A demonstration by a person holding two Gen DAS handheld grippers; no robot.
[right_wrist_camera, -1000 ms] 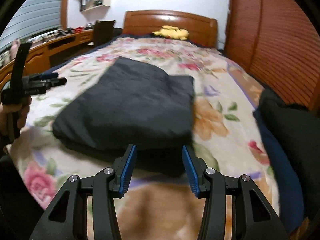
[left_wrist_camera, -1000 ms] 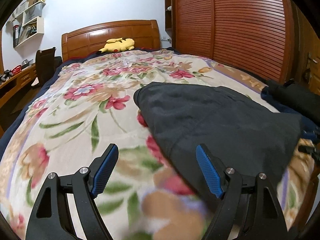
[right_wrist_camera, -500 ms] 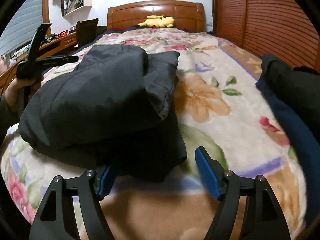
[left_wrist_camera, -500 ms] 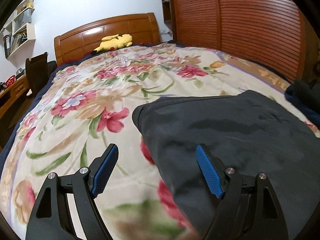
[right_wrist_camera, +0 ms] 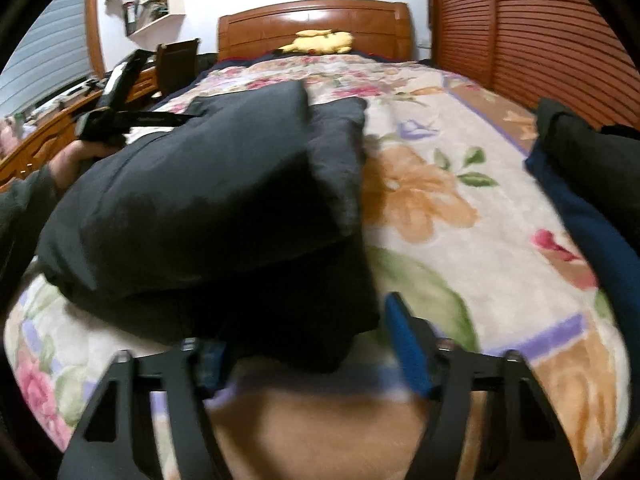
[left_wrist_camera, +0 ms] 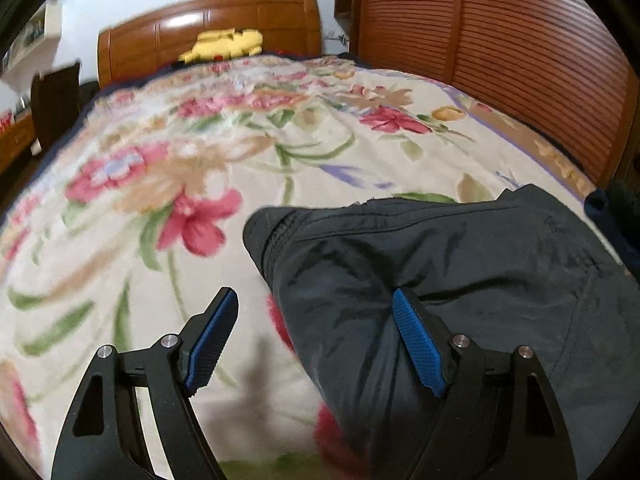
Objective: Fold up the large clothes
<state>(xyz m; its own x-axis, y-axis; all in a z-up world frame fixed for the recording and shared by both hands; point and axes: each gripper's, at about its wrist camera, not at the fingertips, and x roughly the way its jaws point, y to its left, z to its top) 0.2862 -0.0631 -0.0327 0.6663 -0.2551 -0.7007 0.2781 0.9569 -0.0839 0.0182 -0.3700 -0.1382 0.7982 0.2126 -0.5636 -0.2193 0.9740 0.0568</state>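
Note:
A folded dark grey garment (left_wrist_camera: 460,264) lies on the floral bedspread (left_wrist_camera: 240,140). My left gripper (left_wrist_camera: 314,336) is open, low over the garment's left edge; its right finger rests on the cloth. In the right wrist view the garment (right_wrist_camera: 208,200) is a thick folded stack. My right gripper (right_wrist_camera: 304,344) is open around its near corner, and the cloth hides most of the left finger. The left gripper (right_wrist_camera: 120,116), held by a hand, shows at the garment's far left side.
A yellow plush toy (left_wrist_camera: 224,46) lies by the wooden headboard (left_wrist_camera: 208,28). Slatted wooden wardrobe doors (left_wrist_camera: 500,32) run along the right. Dark and blue clothes (right_wrist_camera: 588,176) are piled at the bed's right edge. A desk and chair (right_wrist_camera: 176,60) stand to the left.
Both grippers moved down and in towards the garment. The right gripper opened wider and now straddles the near corner. The left gripper's right finger now touches the cloth.

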